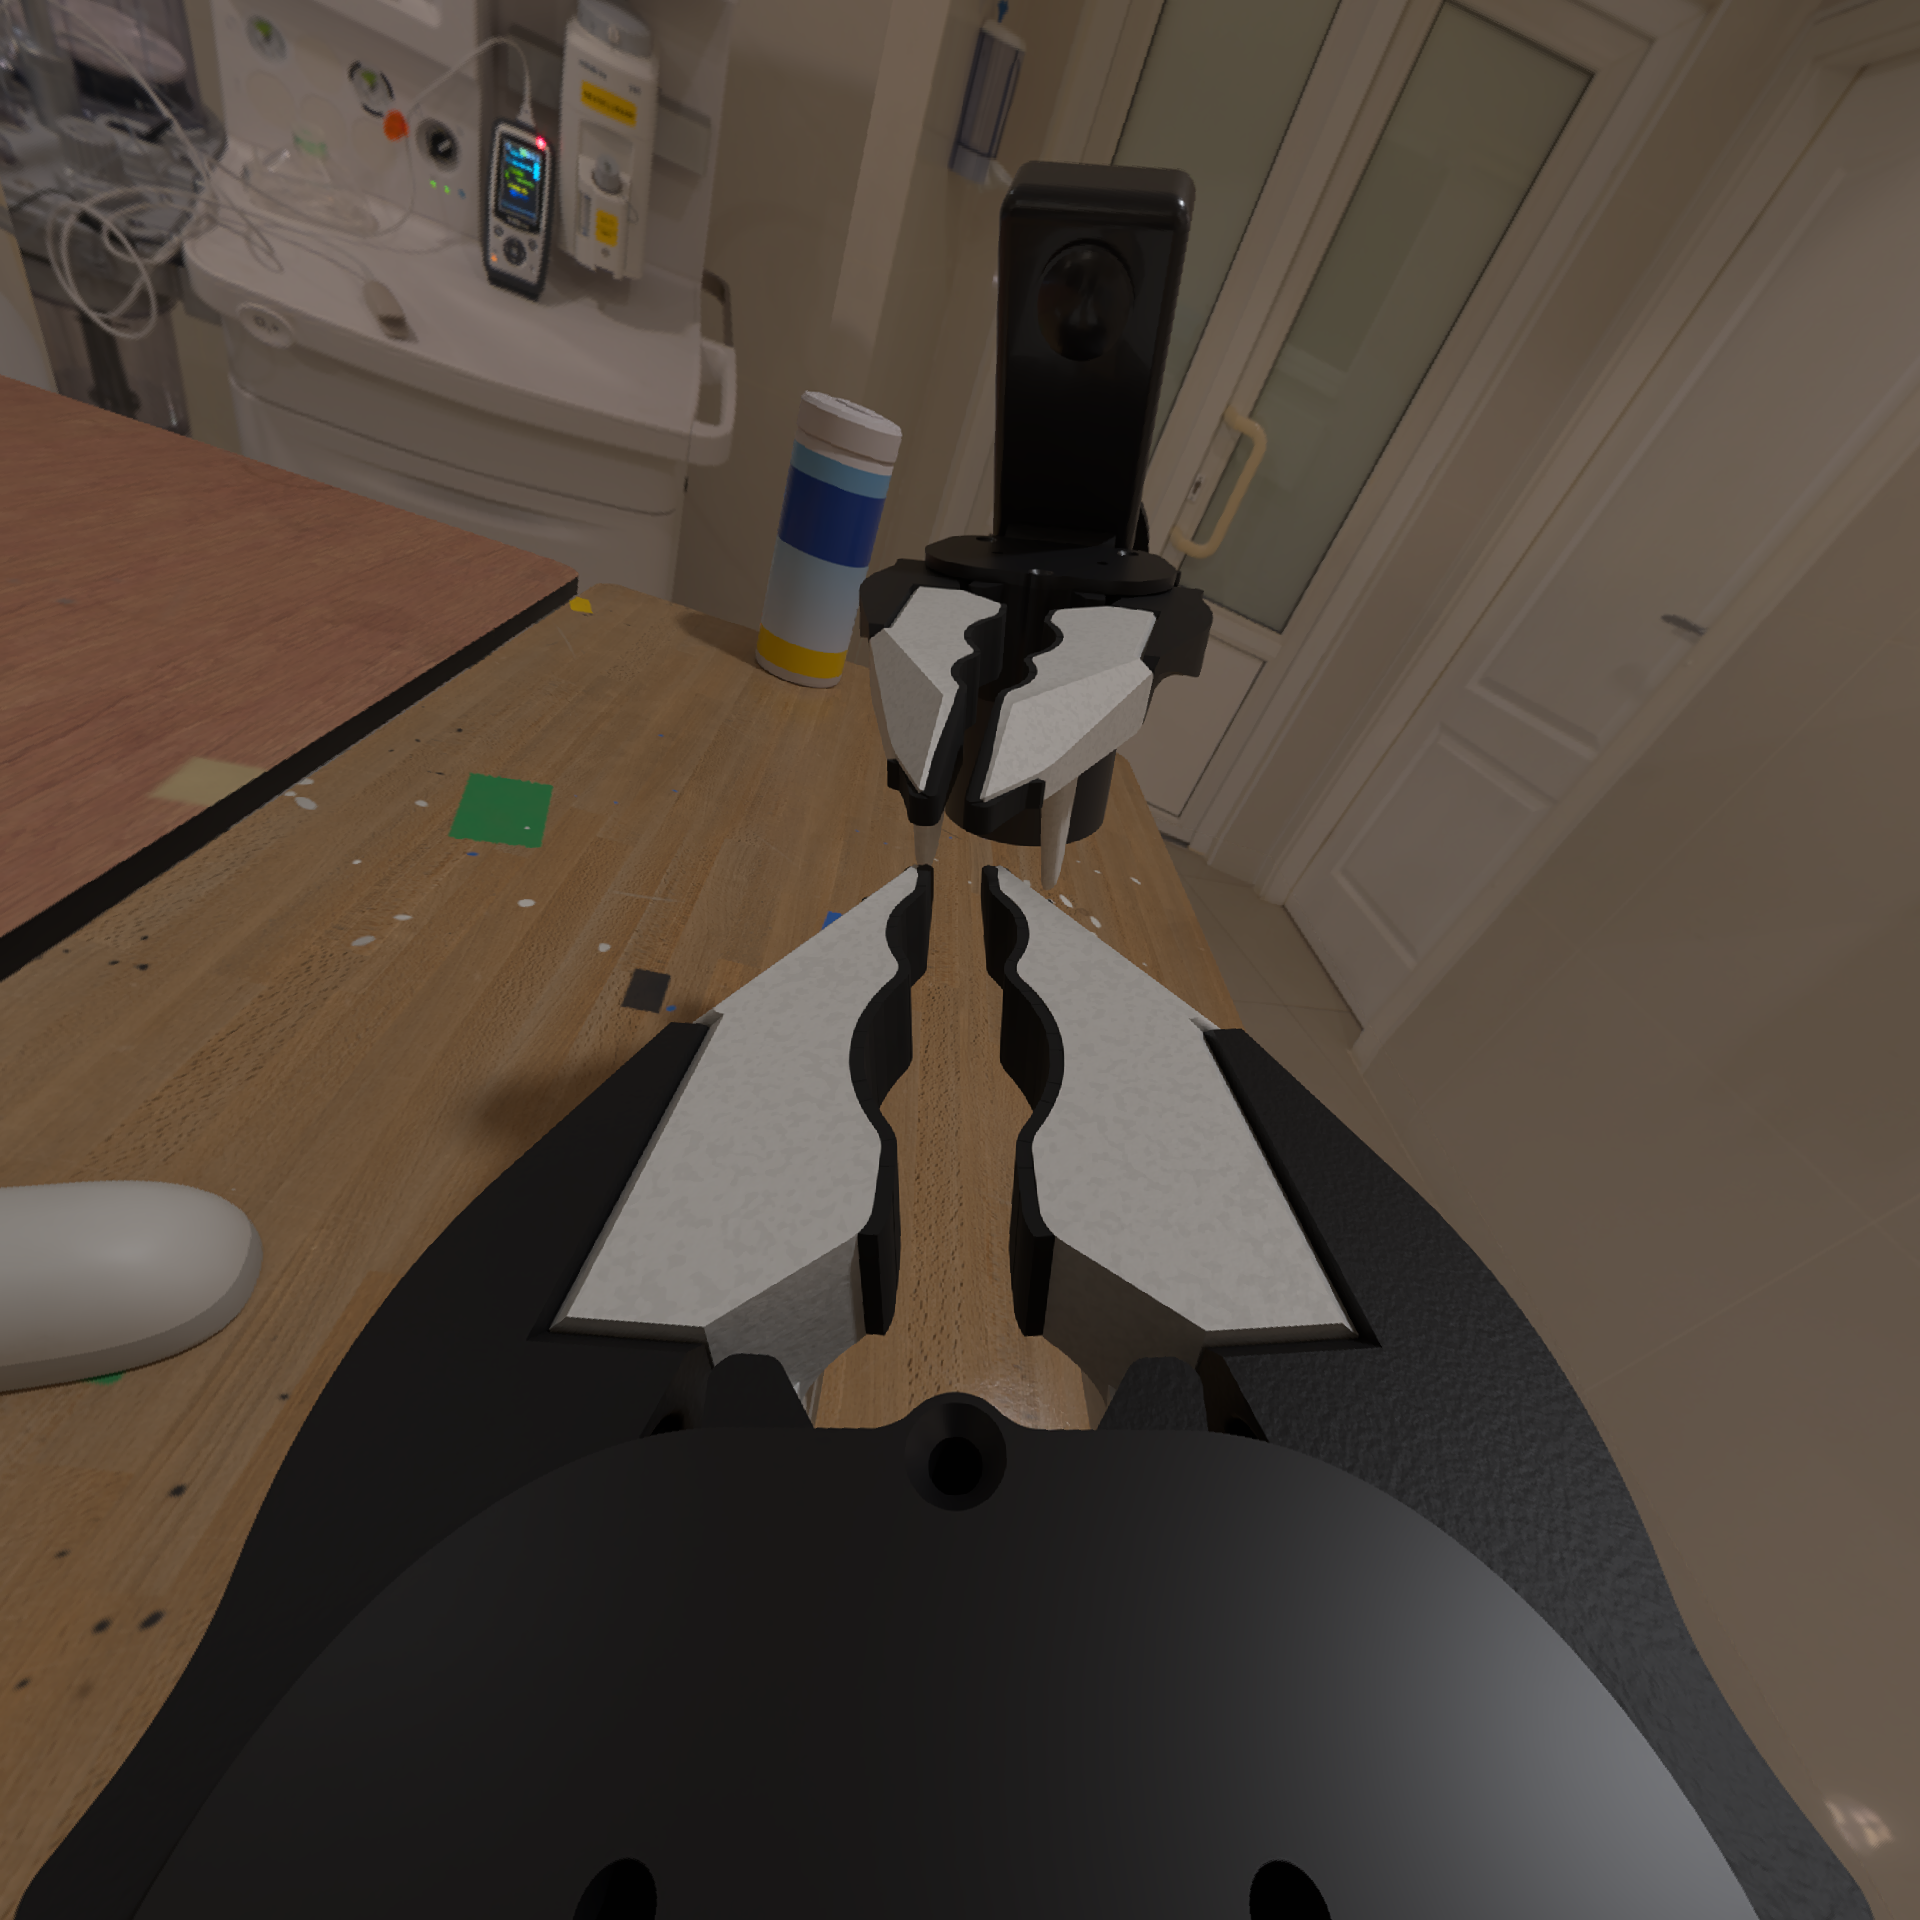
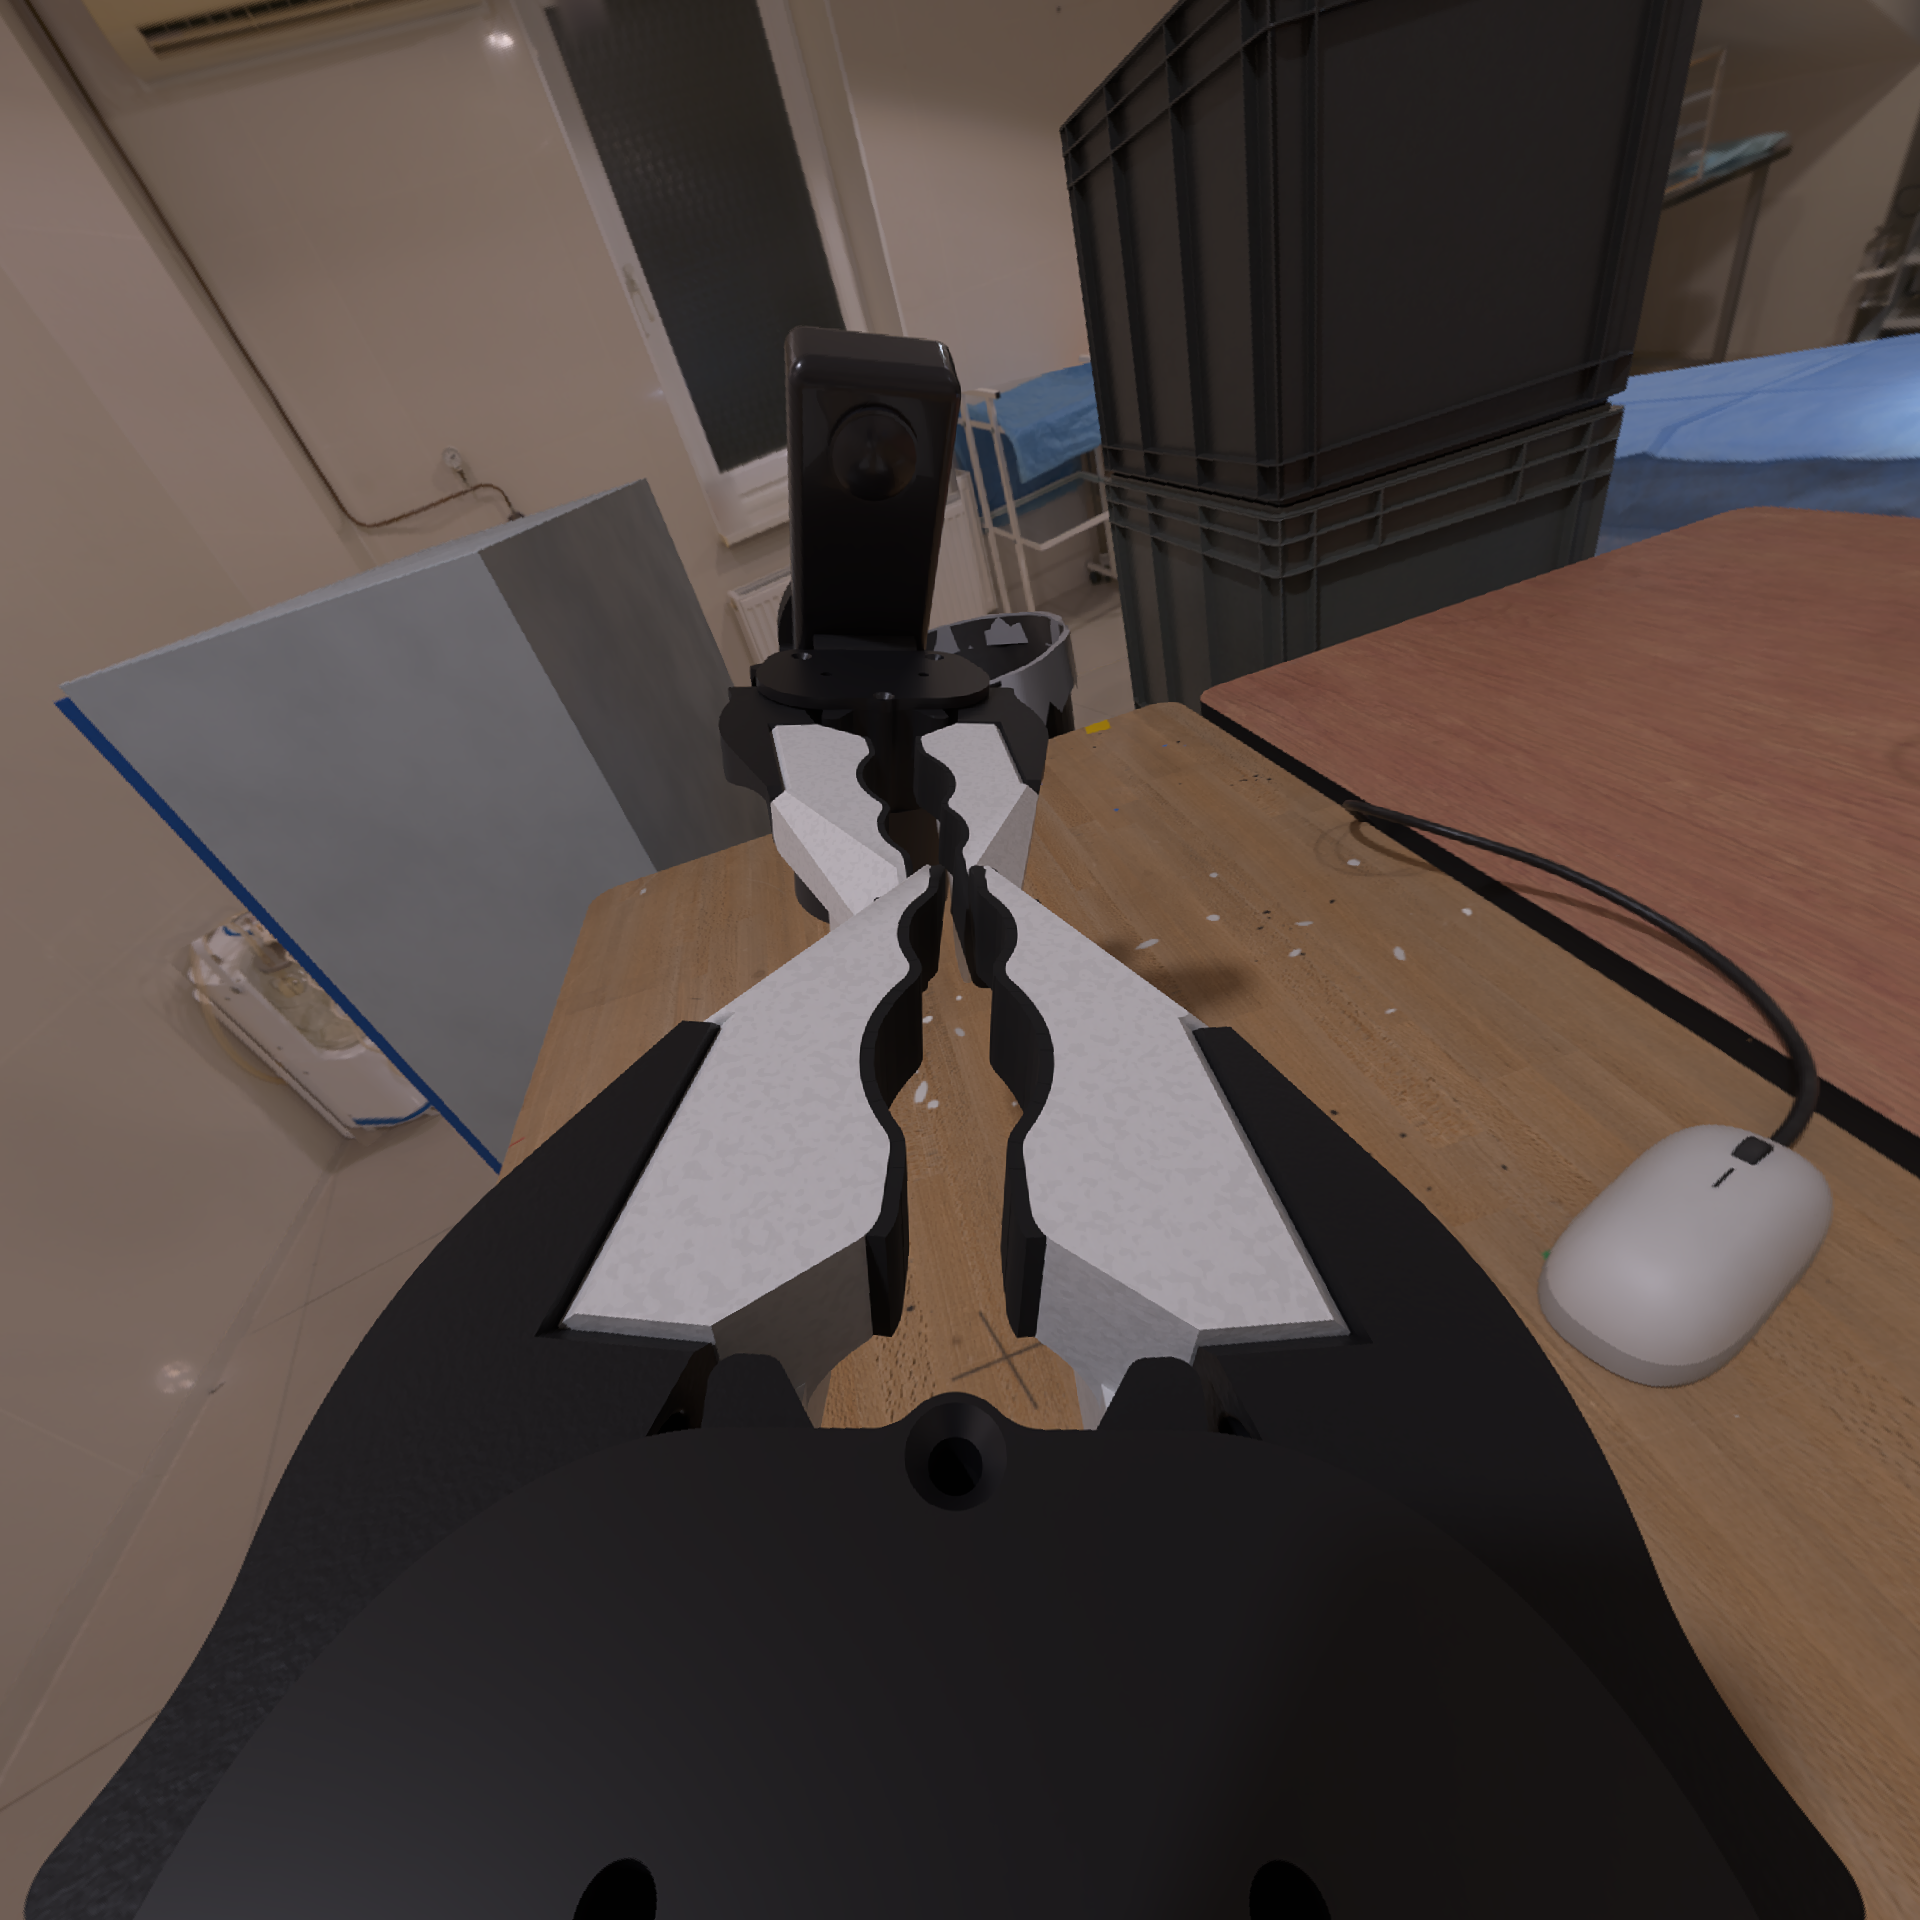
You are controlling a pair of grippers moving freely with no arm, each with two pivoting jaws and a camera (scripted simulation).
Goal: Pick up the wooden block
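No wooden block shows in either view. My left gripper [image 1: 956, 883] hovers low over the light wooden table [image 1: 436, 1039], jaws drawn in to a narrow slit with nothing between them. My right gripper [image 2: 956, 883] is the same, empty, with the bare table [image 2: 1299, 1091] showing through the slit. The two grippers face each other tip to tip. The right gripper [image 1: 987, 847] hangs just beyond my left fingertips in the left wrist view. The left gripper's camera post [image 2: 871, 488] rises behind my right fingertips.
A white mouse [image 2: 1688, 1252] with a black cable [image 2: 1662, 935] lies on the table, also in the left wrist view [image 1: 114, 1278]. A blue-banded canister [image 1: 826, 540], a reddish board [image 1: 208, 582] and a green patch [image 1: 501, 810] are there. Grey crates [image 2: 1351, 312] stand behind.
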